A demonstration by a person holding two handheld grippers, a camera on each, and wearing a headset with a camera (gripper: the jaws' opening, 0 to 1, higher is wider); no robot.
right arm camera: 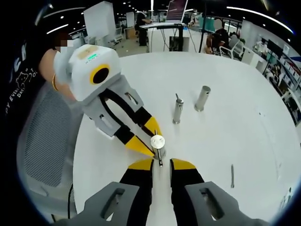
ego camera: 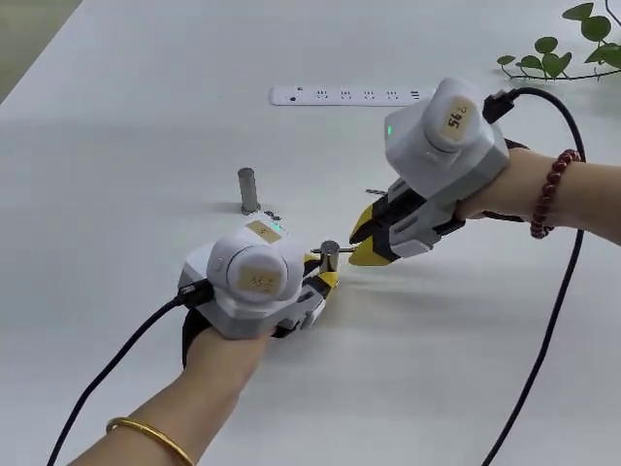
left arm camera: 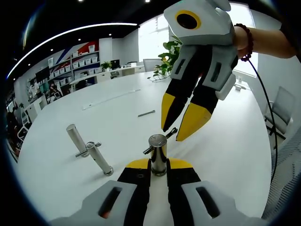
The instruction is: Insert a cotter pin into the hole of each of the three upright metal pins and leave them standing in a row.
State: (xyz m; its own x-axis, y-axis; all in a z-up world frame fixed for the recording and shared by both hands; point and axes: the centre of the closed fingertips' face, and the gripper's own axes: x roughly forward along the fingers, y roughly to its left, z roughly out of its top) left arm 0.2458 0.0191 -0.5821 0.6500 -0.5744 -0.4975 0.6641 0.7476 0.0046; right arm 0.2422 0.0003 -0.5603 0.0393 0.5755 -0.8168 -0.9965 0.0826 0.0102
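Three metal pins are standing on the white desk (ego camera: 116, 116). Toward the left, the bare metal pin (ego camera: 248, 189) is standing alone. Just beside it, the second metal pin (left arm camera: 99, 159) is carrying the first cotter pin (left arm camera: 86, 151) through its head. Nearer the desk's near edge, the left gripper (ego camera: 325, 277) is clenching the third metal pin (ego camera: 330, 254) by its base, upright. The second cotter pin (ego camera: 345, 250) is poking through that pin's head. Its tail is sitting between the jaws of the right gripper (ego camera: 362, 245), which are standing slightly apart. I cannot tell whether they are pinching it. The third cotter pin (ego camera: 375, 191) is lying loose further right, toward the far edge.
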